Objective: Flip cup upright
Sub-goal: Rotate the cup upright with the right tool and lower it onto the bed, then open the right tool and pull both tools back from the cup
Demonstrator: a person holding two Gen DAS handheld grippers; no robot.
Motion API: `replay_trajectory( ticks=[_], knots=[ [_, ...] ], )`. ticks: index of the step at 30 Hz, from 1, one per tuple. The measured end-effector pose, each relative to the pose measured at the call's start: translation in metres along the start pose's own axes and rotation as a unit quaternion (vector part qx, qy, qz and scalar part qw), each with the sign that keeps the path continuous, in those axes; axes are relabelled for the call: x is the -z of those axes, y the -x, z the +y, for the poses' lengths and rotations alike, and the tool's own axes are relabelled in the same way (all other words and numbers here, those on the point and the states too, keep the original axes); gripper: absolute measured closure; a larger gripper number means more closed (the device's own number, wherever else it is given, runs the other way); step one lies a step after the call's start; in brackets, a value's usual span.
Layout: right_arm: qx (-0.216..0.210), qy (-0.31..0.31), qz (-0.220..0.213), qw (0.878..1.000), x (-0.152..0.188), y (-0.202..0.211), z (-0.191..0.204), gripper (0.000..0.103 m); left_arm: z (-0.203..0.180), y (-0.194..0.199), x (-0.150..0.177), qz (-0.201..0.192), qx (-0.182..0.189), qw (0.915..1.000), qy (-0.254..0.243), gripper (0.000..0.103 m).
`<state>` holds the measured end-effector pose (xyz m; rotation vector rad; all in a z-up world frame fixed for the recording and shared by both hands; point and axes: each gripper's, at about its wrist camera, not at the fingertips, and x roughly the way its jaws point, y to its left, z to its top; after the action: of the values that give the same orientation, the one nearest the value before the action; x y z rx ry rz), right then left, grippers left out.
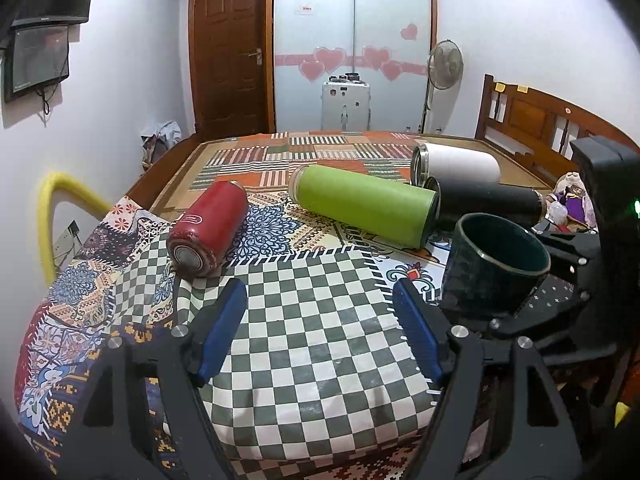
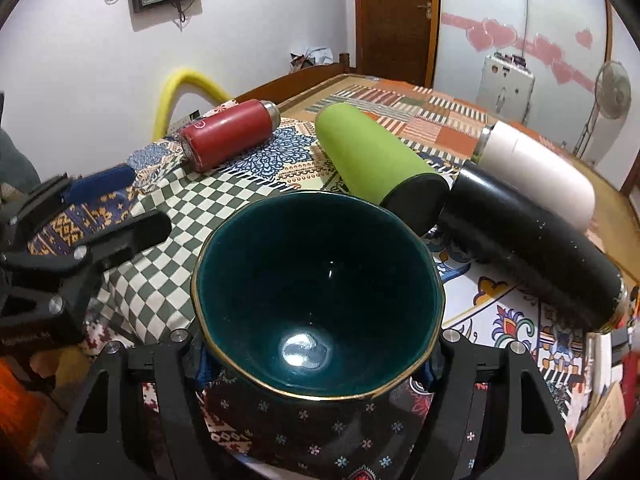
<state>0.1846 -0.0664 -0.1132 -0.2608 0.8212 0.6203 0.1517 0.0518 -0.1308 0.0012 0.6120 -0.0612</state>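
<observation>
A dark teal cup with a gold rim stands mouth up between my right gripper's fingers, which are shut on its sides. In the left wrist view the cup stands upright at the right, with the right gripper's black frame behind it. My left gripper is open and empty over the checkered cloth, its blue pads wide apart, to the left of the cup. It shows in the right wrist view at the left.
Four flasks lie on their sides on the patterned bedspread: red, green, black and white. A wooden headboard stands at the right. A yellow tube is at the left.
</observation>
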Motion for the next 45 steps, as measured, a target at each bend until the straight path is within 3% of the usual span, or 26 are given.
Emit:
replay_trajectory(
  ticks=[11,20,31,40,45],
  knots=[
    [-0.002,-0.008,-0.014,1.0,0.009,0.007,0.005,0.034,-0.002,0.018,-0.002,-0.01,0.007,0.9999,0.009,0.027],
    [0.022,-0.021,-0.092,0.995,0.016,0.079,0.012,0.03,-0.021,0.069,-0.009,-0.057,0.011,0.9983,0.008,0.027],
    [0.056,-0.067,-0.237,0.968,0.036,0.199,0.023,0.027,-0.058,0.169,-0.012,-0.159,0.006,0.9872,0.001,0.027],
    [0.072,-0.083,-0.294,0.95,0.051,0.238,0.033,0.027,-0.078,0.229,-0.004,-0.228,-0.002,0.9737,0.004,0.018],
    [0.089,-0.086,-0.314,0.941,0.059,0.246,0.039,0.014,-0.085,0.242,0.001,-0.247,-0.011,0.9689,0.003,0.008]
  ],
)
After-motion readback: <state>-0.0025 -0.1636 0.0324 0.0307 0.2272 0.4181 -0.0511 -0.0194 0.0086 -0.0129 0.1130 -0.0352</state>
